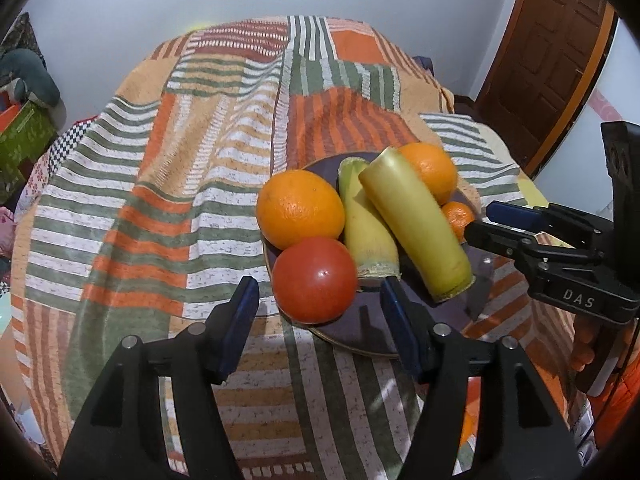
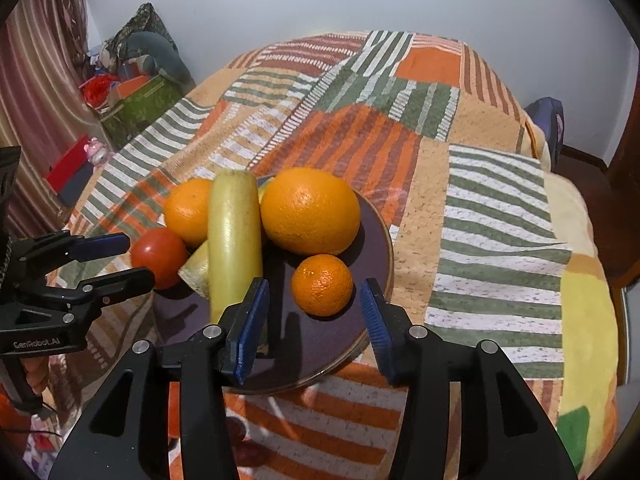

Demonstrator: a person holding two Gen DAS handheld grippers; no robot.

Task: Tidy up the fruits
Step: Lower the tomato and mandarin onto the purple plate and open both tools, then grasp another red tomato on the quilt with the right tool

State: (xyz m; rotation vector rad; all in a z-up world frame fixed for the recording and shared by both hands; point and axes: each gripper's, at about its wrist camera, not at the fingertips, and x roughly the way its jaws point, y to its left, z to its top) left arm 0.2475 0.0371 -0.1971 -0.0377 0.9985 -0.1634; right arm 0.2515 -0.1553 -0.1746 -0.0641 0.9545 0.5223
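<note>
A dark plate (image 1: 372, 332) (image 2: 376, 232) on the striped blanket holds two large oranges (image 1: 300, 208) (image 1: 432, 172), a small mandarin (image 2: 322, 285) (image 1: 458, 216), a red tomato (image 1: 314, 280) (image 2: 160, 256) and two yellow-green banana pieces (image 1: 416, 224) (image 1: 366, 228). My left gripper (image 1: 320, 304) is open, its fingers on either side of the tomato at the plate's near edge. My right gripper (image 2: 316, 308) is open, just in front of the mandarin; it also shows in the left wrist view (image 1: 486, 222), at the plate's right side.
The striped orange, green and white blanket (image 1: 180, 200) covers a bed. A green box (image 2: 136, 108) and clutter sit at the far left by a curtain. A wooden door (image 1: 548, 52) stands at the right. The left gripper shows in the right wrist view (image 2: 136, 258).
</note>
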